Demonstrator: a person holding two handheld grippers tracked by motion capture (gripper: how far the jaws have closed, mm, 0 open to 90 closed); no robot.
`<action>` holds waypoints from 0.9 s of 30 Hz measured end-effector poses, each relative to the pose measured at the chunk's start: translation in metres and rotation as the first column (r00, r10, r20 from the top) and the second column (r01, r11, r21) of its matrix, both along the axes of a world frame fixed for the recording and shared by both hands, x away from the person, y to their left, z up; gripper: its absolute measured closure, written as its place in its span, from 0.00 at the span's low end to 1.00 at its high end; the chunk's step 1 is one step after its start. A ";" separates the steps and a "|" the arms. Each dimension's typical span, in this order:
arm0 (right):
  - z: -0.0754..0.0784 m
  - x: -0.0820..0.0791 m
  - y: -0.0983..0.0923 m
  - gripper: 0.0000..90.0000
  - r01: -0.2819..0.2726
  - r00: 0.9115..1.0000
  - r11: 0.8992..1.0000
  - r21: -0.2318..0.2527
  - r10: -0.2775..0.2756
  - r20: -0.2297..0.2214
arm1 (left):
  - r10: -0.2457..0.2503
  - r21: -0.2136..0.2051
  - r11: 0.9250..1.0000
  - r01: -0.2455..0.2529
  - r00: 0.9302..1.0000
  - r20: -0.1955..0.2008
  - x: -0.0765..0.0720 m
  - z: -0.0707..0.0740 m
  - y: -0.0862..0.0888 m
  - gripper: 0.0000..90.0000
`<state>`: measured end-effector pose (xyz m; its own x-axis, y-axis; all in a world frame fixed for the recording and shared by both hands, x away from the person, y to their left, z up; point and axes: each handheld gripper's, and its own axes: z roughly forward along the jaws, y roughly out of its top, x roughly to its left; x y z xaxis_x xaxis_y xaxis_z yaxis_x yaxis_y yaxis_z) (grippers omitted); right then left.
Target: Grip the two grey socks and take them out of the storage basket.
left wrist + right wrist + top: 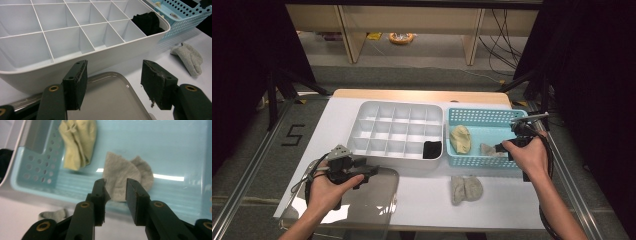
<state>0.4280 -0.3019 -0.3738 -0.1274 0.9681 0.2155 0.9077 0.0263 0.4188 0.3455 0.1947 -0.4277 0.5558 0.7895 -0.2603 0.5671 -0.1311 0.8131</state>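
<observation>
We see the right gripper (507,147) over the near edge of the blue basket (482,116) at the right of the table, its jaws clamped on a corner of the grey sock (125,173), which hangs between them above the basket floor. A yellow sock (460,138) lies just left of it in the basket. The left gripper (369,171) rests at the near left over a clear lid (379,192), jaws apart with nothing between them. A white divided tray (397,131) sits left of the basket, a black sock (432,149) in its near right compartment. Another grey sock (465,189) lies on the table near the basket.
</observation>
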 end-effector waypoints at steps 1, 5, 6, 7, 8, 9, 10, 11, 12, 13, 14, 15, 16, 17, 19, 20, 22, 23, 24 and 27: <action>-0.001 0.004 0.001 0.77 0.042 0.999 0.999 0.017 -0.042 -0.026 | 0.004 0.000 1.000 -0.004 1.000 0.001 0.000 0.000 0.000 0.42; -0.006 0.015 -0.002 0.75 0.063 0.997 0.998 -0.002 -0.063 -0.036 | 0.008 -0.001 1.000 -0.008 1.000 -0.001 0.001 0.000 0.001 0.42; -0.007 0.018 -0.003 0.75 0.060 0.997 0.998 -0.002 -0.060 -0.042 | 0.008 -0.001 1.000 -0.008 1.000 -0.004 0.001 0.000 0.001 0.42; -0.009 0.020 -0.004 0.74 0.060 0.997 0.998 -0.004 -0.060 -0.040 | 0.003 -0.004 1.000 -0.003 1.000 -0.006 0.001 -0.001 0.001 0.42; -0.010 0.022 -0.004 0.74 0.065 0.997 0.998 -0.006 -0.065 -0.042 | 0.003 -0.003 1.000 -0.003 1.000 -0.008 0.001 -0.001 0.001 0.42; -0.011 0.024 -0.003 0.73 0.070 0.996 0.998 -0.003 -0.070 -0.052 | 0.003 -0.003 1.000 -0.003 1.000 -0.008 0.001 -0.001 0.001 0.42; -0.012 0.027 -0.003 0.73 0.068 0.996 0.998 -0.005 -0.068 -0.051 | 0.003 -0.003 1.000 -0.003 1.000 -0.008 0.001 -0.001 0.001 0.42; -0.013 0.028 -0.003 0.73 0.072 0.996 0.997 -0.010 -0.073 -0.057 | 0.003 -0.003 1.000 -0.003 1.000 -0.007 0.001 -0.001 0.001 0.42; -0.015 0.031 -0.006 0.72 0.043 0.998 0.999 -0.025 -0.044 -0.037 | 0.003 -0.003 1.000 -0.003 1.000 -0.007 0.001 -0.001 0.001 0.42; -0.016 0.033 -0.006 0.71 0.033 0.999 0.999 -0.031 -0.034 -0.037 | 0.003 -0.003 1.000 -0.003 1.000 -0.009 0.001 -0.001 0.001 0.42; -0.016 0.033 -0.003 0.70 0.062 0.997 0.998 -0.018 -0.063 -0.054 | 0.004 -0.004 1.000 -0.004 1.000 -0.009 0.001 -0.001 0.001 0.42; -0.017 0.036 -0.004 0.69 0.045 0.998 0.998 -0.037 -0.047 -0.048 | 0.004 -0.002 1.000 -0.004 1.000 -0.011 0.001 -0.001 0.001 0.42; -0.019 0.038 -0.001 0.69 0.072 0.995 0.997 -0.013 -0.073 -0.072 | 0.006 -0.003 1.000 -0.006 1.000 -0.009 0.001 -0.001 0.001 0.41; -0.021 0.041 -0.001 0.68 0.072 0.996 0.997 -0.023 -0.073 -0.055 | 0.004 -0.002 1.000 -0.004 1.000 -0.010 0.001 -0.001 0.001 0.41; -0.023 0.044 0.000 0.67 0.074 0.996 0.997 -0.024 -0.075 -0.043 | 0.003 -0.007 1.000 -0.003 1.000 -0.015 0.001 -0.002 0.001 0.41; -0.023 0.046 -0.001 0.67 0.066 0.996 0.997 -0.033 -0.068 -0.058 | 0.002 -0.010 1.000 -0.002 1.000 -0.018 0.001 -0.002 0.001 0.41; -0.026 0.050 -0.001 0.66 0.063 0.996 0.997 -0.045 -0.065 -0.052 | 0.003 -0.009 1.000 -0.003 1.000 -0.017 0.001 -0.002 0.000 0.41; -0.026 0.051 -0.001 0.66 0.065 0.995 0.997 -0.051 -0.069 -0.076 | 0.002 -0.010 1.000 -0.002 1.000 -0.017 0.001 -0.002 0.001 0.41; -0.028 0.054 -0.001 0.66 0.069 0.995 0.996 -0.057 -0.073 -0.075 | 0.001 -0.009 1.000 -0.001 1.000 -0.015 0.002 -0.002 0.001 0.41; -0.033 0.059 -0.005 0.65 0.044 0.996 0.997 -0.070 -0.049 -0.079 | 0.001 -0.003 1.000 -0.001 1.000 -0.011 0.002 -0.002 0.002 0.41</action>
